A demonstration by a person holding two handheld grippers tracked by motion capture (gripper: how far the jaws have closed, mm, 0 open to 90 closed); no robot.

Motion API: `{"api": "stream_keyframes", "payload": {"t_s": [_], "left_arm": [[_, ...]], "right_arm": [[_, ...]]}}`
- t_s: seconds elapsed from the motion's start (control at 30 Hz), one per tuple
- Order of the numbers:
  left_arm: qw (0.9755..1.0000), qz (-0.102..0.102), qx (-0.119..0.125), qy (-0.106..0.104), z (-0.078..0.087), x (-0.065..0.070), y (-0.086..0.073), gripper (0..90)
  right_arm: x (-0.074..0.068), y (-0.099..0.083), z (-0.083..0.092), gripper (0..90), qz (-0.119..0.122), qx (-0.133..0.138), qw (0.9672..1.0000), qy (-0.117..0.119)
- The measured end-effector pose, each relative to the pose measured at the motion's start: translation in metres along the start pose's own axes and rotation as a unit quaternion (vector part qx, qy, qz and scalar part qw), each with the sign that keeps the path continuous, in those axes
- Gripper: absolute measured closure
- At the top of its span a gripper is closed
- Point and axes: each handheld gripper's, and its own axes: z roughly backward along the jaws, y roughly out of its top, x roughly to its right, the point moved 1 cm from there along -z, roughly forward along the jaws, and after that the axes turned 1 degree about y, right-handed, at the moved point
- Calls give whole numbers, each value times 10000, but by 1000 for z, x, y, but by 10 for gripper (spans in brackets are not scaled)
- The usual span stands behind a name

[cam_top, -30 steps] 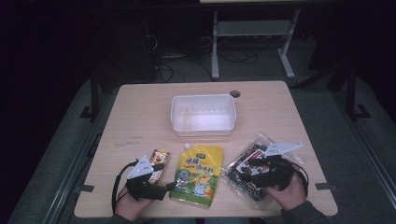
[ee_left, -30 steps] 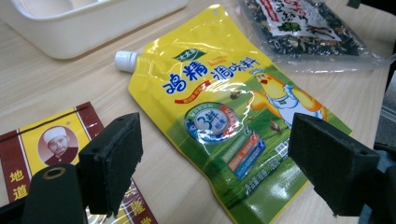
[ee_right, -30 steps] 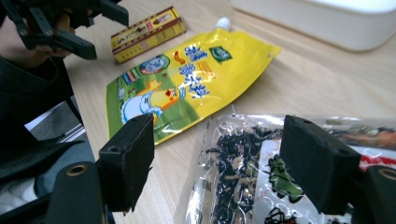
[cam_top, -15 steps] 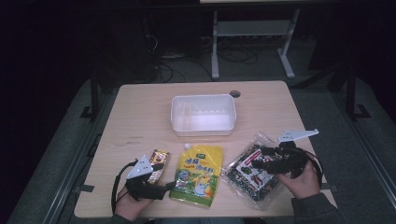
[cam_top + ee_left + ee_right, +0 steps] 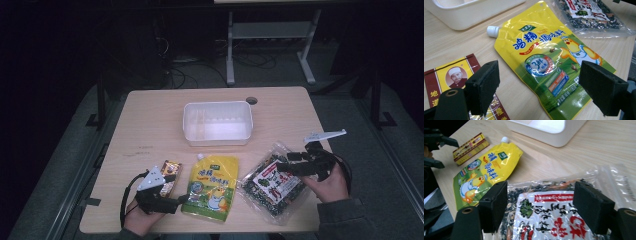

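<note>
High view: a light wooden table (image 5: 150, 125) with a white bin (image 5: 217, 122) standing empty near the middle toward the far edge. Along the near edge, three packs in a row: a small red-and-yellow packet (image 5: 170, 172) toward the near left corner, a yellow spouted pouch (image 5: 211, 187) at the middle, a clear bag of dark dried food (image 5: 272, 184) toward the near right corner. Left gripper (image 5: 176, 189) low at the near edge, between the small packet and the pouch, jaws apart. Right gripper (image 5: 285, 162) raised over the right part of the clear bag, near the right edge, jaws apart, holding nothing.

Left gripper view: black jaws spread wide, nothing between them; yellow spouted pouch (image 5: 546, 60) flat beneath the gap, white cap toward the bin (image 5: 471, 12); small packet (image 5: 454, 77) under the left jaw; clear bag (image 5: 589, 15) farther off.

Right gripper view: jaws wide open above the clear bag (image 5: 544, 205), red-and-white label between them; pouch (image 5: 484, 175) and small packet (image 5: 470, 147) beyond, bin (image 5: 549, 130) at the far side.
</note>
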Motion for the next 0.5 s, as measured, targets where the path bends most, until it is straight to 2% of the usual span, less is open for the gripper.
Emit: {"api": "stream_keyframes", "payload": {"t_s": [0.2, 0.33, 0.5], "left_arm": [[10000, 23, 24, 6, 0, -1, 1, 166], [10000, -43, -23, 9, -2, 1, 1, 167], [10000, -15, 1, 6, -1, 1, 1, 167]], "right_arm": [[14, -6, 12, 303, -203, 26, 9995, -227], [22, -15, 16, 323, -336, -6, 9988, -369], [30, -22, 19, 328, -456, -50, 9976, -517]]}}
